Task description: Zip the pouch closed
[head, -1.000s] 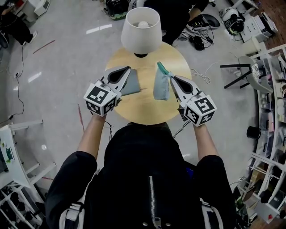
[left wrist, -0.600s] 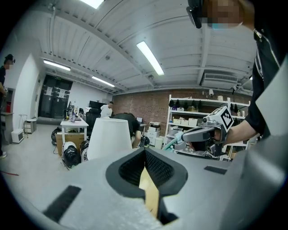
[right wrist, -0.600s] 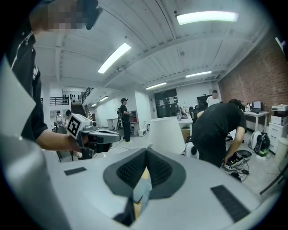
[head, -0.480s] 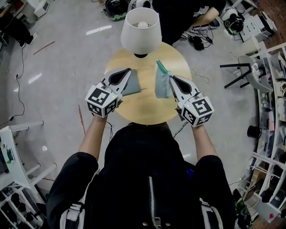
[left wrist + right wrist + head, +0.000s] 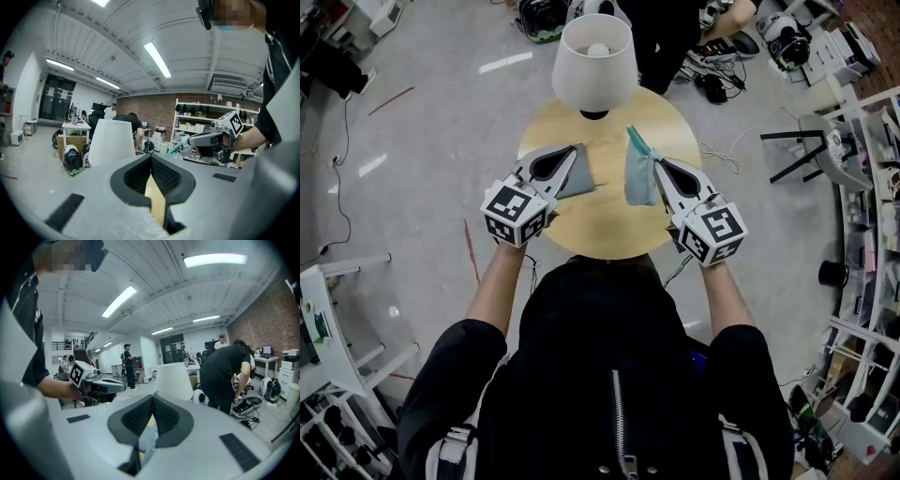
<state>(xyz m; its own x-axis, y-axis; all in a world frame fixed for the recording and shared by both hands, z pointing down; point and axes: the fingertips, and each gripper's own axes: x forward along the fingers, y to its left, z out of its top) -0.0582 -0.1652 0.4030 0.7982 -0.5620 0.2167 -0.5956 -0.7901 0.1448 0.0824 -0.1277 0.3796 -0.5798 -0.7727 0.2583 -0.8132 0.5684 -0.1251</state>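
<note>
A pale teal-grey pouch [image 5: 639, 180] hangs tilted over the round wooden table [image 5: 600, 225], its teal tab [image 5: 635, 140] sticking up toward the lamp. My right gripper [image 5: 655, 162] is shut on the pouch's edge, and pale fabric [image 5: 149, 441] shows between its jaws [image 5: 152, 397]. A darker grey flat piece [image 5: 579, 178] lies on the table beside my left gripper [image 5: 572, 148]. The left gripper [image 5: 151, 159] is shut, and only table wood shows in its gap. From the left gripper view, the right gripper [image 5: 206, 138] and the teal tab [image 5: 178, 144] appear off to the right.
A lamp with a white shade [image 5: 594, 61] stands at the table's far edge. People work at benches behind it. Cables and gear [image 5: 712, 84] lie on the floor, with shelving [image 5: 872, 187] at the right. The table's near half [image 5: 600, 239] is bare wood.
Both grippers have drifted slightly toward the lamp, the pouch going with the right one. Grips are unchanged.
</note>
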